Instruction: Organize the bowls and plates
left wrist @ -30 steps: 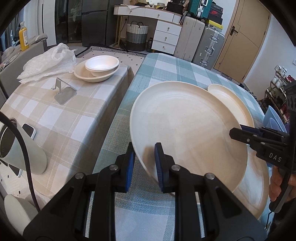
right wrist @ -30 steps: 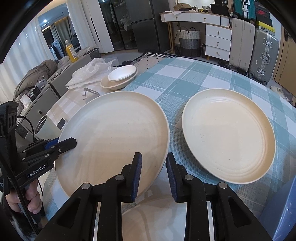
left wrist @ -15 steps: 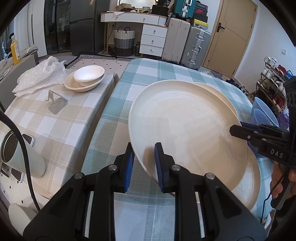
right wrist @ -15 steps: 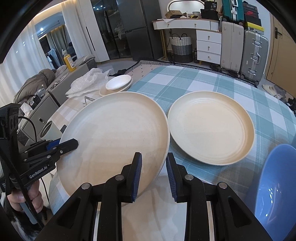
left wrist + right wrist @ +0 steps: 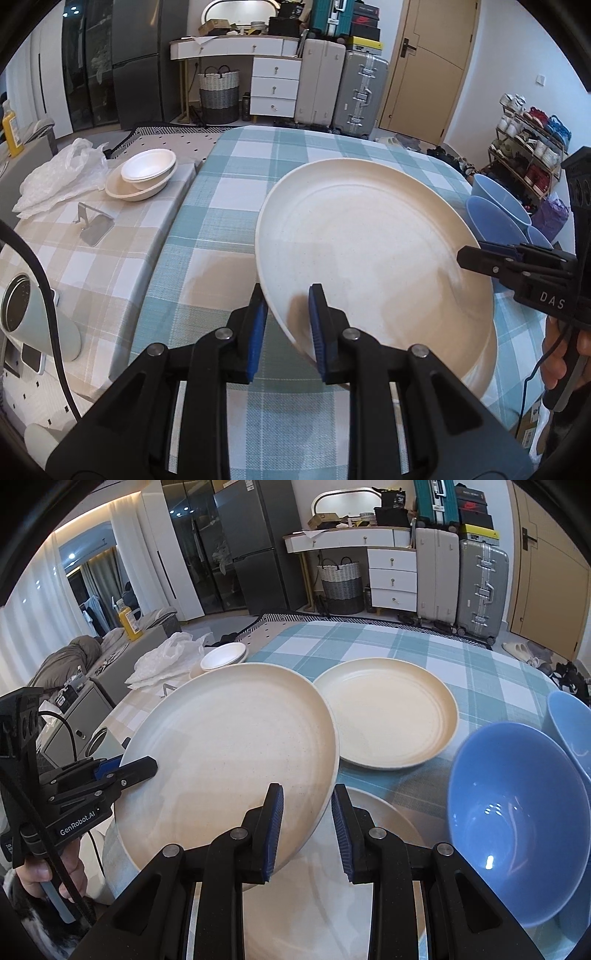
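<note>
A large cream plate (image 5: pixel 373 254) is held in the air between both grippers, tilted. My left gripper (image 5: pixel 288 328) is shut on its near-left rim. My right gripper (image 5: pixel 306 825) is shut on the opposite rim of the same plate (image 5: pixel 229 753); it shows at the right in the left wrist view (image 5: pixel 480 258). A second cream plate (image 5: pixel 388 716) lies flat on the teal checked table (image 5: pixel 229 184). A third cream plate (image 5: pixel 384 819) lies under my right gripper. Blue bowls (image 5: pixel 517 823) stand at the right.
A stack of white bowls (image 5: pixel 144 175) and a crumpled plastic bag (image 5: pixel 62 177) sit on the beige checked side table (image 5: pixel 74 254), with a metal phone stand (image 5: pixel 92 225). Suitcases and a white drawer unit stand behind. A shoe rack is at the far right.
Both grippers have lifted the plate higher and carried it right, toward the blue bowls. The plate on the table is now hidden behind it in the left wrist view.
</note>
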A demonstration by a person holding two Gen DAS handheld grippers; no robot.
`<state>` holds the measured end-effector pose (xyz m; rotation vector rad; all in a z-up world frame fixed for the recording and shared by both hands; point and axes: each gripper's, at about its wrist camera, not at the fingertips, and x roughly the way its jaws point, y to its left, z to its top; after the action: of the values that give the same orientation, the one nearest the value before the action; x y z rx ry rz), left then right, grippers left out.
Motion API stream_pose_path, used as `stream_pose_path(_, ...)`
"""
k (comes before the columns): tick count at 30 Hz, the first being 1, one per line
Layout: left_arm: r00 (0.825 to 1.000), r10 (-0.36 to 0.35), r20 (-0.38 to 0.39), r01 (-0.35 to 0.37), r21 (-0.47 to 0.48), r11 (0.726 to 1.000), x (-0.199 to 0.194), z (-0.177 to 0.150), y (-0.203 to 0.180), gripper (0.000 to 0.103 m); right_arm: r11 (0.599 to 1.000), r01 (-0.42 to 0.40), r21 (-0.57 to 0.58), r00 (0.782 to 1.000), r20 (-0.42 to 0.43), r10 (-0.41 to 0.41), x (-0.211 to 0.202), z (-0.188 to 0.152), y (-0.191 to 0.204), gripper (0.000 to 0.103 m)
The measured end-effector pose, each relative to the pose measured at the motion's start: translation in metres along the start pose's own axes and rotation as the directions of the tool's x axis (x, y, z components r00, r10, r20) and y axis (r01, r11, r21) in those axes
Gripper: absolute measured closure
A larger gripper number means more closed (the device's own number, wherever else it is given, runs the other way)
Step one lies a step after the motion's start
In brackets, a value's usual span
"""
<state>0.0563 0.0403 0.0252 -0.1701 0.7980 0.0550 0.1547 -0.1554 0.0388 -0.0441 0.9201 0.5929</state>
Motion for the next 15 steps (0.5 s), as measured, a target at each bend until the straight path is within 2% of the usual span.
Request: stream_pose_path(15, 0.998, -0.041, -0.05, 0.046, 0.117, 0.992, 0.003, -0.012, -0.045, 0.084, 0.996, 0.045, 0.073, 0.999, 0.014, -0.046, -0.036, -0.036, -0.024, 0.075)
